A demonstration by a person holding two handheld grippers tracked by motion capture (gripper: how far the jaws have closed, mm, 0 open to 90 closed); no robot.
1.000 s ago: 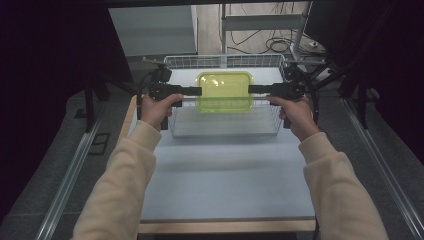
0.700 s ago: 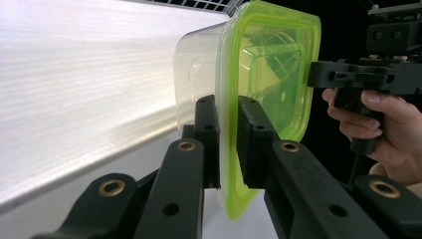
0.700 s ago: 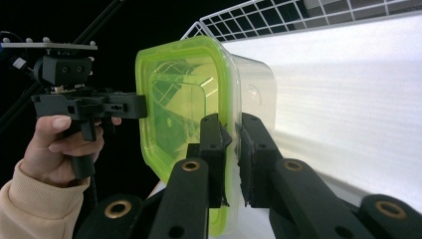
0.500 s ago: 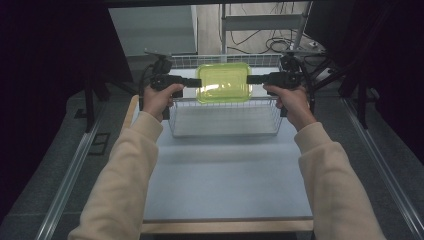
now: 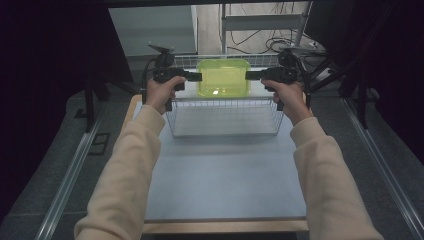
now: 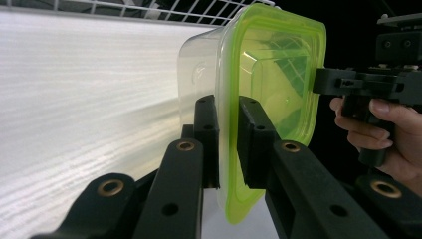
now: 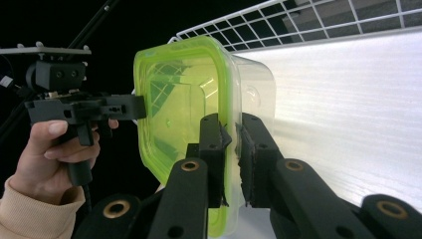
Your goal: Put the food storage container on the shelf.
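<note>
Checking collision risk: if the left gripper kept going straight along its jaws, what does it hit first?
The left gripper is already clamped on the green-lidded container. Pushed straight on, the container would drive into the right gripper holding its opposite edge, though the depth is hard to judge.

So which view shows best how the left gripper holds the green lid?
The left gripper view: its black jaws stand shut on the green lid's rim. The high view shows the left gripper at the lid's edge; the right gripper view shows it from afar.

Both tongs (image 5: 198,76) (image 5: 249,75) clamped, arms outstretched
</note>
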